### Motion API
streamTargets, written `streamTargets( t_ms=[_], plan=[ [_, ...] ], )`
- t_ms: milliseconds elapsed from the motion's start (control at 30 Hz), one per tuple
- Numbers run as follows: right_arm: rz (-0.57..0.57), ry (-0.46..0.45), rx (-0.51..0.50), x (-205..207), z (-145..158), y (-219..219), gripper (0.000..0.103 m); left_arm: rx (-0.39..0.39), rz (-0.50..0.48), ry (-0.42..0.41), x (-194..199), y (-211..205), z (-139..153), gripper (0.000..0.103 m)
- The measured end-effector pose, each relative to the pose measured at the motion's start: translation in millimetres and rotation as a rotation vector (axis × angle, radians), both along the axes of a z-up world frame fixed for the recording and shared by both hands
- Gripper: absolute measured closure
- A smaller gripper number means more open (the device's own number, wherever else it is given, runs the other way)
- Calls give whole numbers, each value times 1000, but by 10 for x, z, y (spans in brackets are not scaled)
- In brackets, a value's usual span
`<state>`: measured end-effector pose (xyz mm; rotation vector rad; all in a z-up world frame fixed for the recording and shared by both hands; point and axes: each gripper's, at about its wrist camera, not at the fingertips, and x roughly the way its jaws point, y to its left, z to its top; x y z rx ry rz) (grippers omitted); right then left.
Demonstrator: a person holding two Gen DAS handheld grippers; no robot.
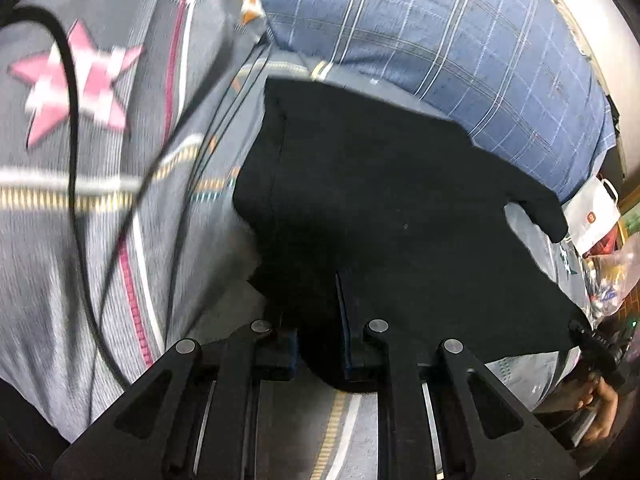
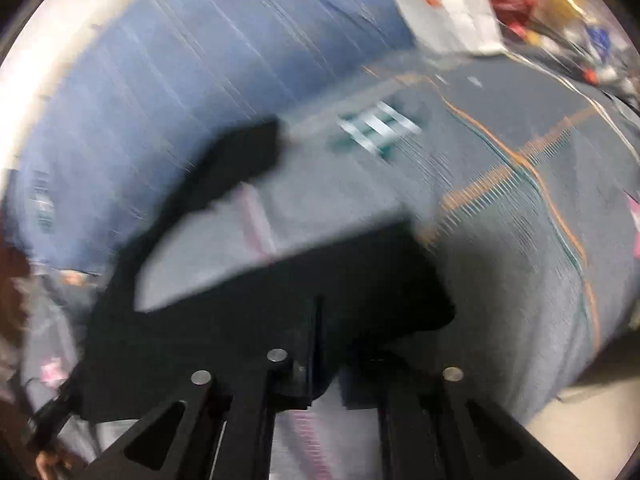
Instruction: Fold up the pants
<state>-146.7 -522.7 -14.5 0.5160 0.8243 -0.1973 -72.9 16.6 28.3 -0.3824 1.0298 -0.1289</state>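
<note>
— Left gripper [image 1: 320, 332]: jaws nearly together, clamped on a bunched edge of the black pants [image 1: 392, 216]. Fabric pinched between the blue-edged pads, folding down into a dark lump below the fingers.

— And from there?

— Spreads away from the jaws as a broad dark sheet, lifted off the grey bedsheet [image 1: 120, 200] near the grip, reaching up the left wrist view toward the blue checked quilt [image 1: 440, 60]. One narrow end pointing right, near a white bag [image 1: 592, 212] at the bed's edge.

— Other side?

— Right gripper [image 2: 324, 344]: jaws close together too, shut on another part of the same pants [image 2: 240, 320]. Heavily blurred, yet black cloth plainly seen running into the narrow slit between the fingers and bulging out to the right of them.

— Between the two grips?

— Cloth hanging in an arc. Grey sheet with a pink stripe visible through the gap under the raised edge in the right wrist view; a dark strip of fabric trailing up and left toward the quilt [image 2: 200, 60].

— Anything else near the jaws?

— Two thin black cables [image 1: 76, 152] draped over the pink star print [image 1: 76, 80], left of the left gripper, apart from the pants. At the far right of the left wrist view, a hand [image 1: 600, 404] on the other tool's handle, just under the pants' lower corner. Clutter of bags at the top right of the right wrist view, too smeared to make out.
</note>
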Motion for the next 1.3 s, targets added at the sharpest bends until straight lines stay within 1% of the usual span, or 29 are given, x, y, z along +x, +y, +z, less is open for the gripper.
streamTargets(
  t_ms=[33,100,167,233,300,333,400,500,533,567,600,633,667,733,800,867,900,933,967,1000,1033,1067,1100,1167,1200,1233,1267,1300],
  plan=[
    [-15,-7,-30,-27,39,-4,88,2,2,-6,-20,17,29,86],
    [-36,-20,-131,-85,195,35,81,33,-6,-19,-45,53,113,81],
    [-54,-25,-228,-114,344,67,77,62,-8,-23,-60,90,187,79],
    [-60,-58,-279,-150,504,109,75,91,-13,-31,-103,109,269,79],
    [-37,-100,-281,-139,601,157,73,163,-2,-50,-194,159,354,79],
    [-11,-125,-272,-128,662,212,72,183,0,-63,-225,175,401,79],
    [106,-196,-225,-68,737,422,68,189,3,-72,-233,200,463,78],
    [303,-239,-157,139,722,811,65,160,-9,-86,-194,134,549,78],
    [359,-241,-132,224,688,954,65,155,-14,-91,-180,97,561,74],
    [424,-235,-101,339,629,1149,65,146,-23,-94,-161,51,562,66],
    [457,-232,-88,383,586,1269,65,131,-35,-96,-137,-7,551,53],
    [505,-222,-75,456,516,1429,65,116,-45,-97,-118,-68,531,48],
    [551,-199,-80,541,440,1594,65,100,-56,-95,-104,-130,506,46],
    [624,-160,-100,636,301,1859,65,80,-94,-85,-71,-266,422,46],
    [699,-109,-103,752,113,2082,65,96,-128,-62,-7,-412,263,46],
    [727,-41,-125,880,-81,2198,65,126,-163,-13,65,-521,40,46],
    [736,-65,-146,853,-93,2227,64,141,-171,-3,70,-548,-30,46],
    [755,-73,-156,846,-70,2240,62,160,-178,-26,55,-567,-40,46],
    [777,-56,-154,878,-46,2244,61,180,-197,-48,51,-592,-12,46],
    [792,-51,-147,917,2,2209,61,192,-227,-36,91,-621,14,46],
    [795,-74,-143,981,83,2163,61,184,-248,-26,153,-622,54,46],
    [783,-102,-150,1086,190,2081,61,162,-256,-39,227,-601,124,46],
    [771,-111,-167,1182,263,2046,61,157,-257,-56,299,-582,196,46],
    [763,-147,-219,1453,437,2008,61,173,-274,-90,489,-568,332,46],
    [780,-166,-242,1635,507,2002,59,180,-300,-108,639,-570,404,37],
    [794,-169,-260,1801,549,1991,59,178,-326,-118,774,-570,442,31],
    [808,-162,-277,1974,561,1976,58,174,-344,-133,926,-561,461,26],
    [830,-149,-292,2167,564,1999,57,183,-345,-141,1106,-542,464,26]
  ],
)
